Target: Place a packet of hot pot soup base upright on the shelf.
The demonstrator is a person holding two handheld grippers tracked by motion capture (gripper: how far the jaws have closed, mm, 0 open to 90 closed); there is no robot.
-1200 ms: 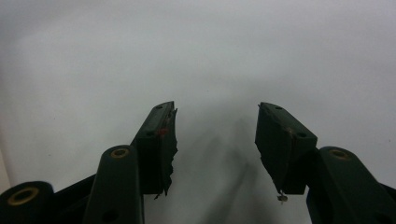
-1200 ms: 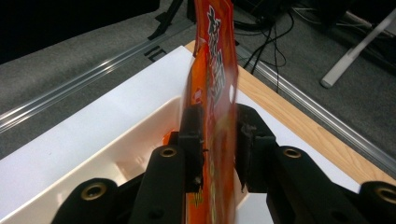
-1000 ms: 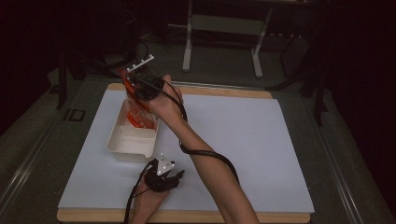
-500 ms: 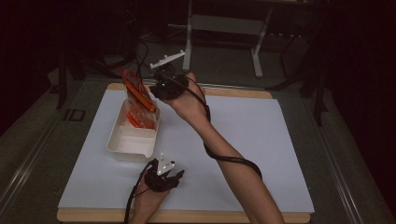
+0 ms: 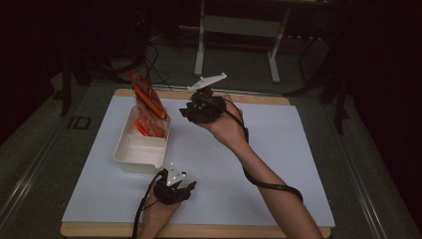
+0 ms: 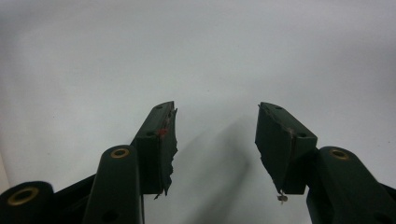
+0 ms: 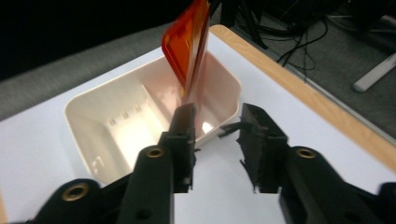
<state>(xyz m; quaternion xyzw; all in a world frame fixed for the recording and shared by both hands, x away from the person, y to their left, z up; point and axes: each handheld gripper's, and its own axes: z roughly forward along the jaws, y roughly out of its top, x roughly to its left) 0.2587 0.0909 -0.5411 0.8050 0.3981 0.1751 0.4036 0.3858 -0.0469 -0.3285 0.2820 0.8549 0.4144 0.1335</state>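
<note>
Orange packet (image 5: 145, 93) leaning upright in white tray (image 5: 130, 158) on worktop (image 5: 278, 164). Right tool (image 5: 185, 112) just beside, jaws just opening, holding nothing. Left tool (image 5: 182, 185) spread, near the worktop's front edge.

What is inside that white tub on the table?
An orange packet stands tilted in the far end of the white tub, poking above its rim; the near compartment looks empty. The packet hides whatever lies beneath it.
</note>
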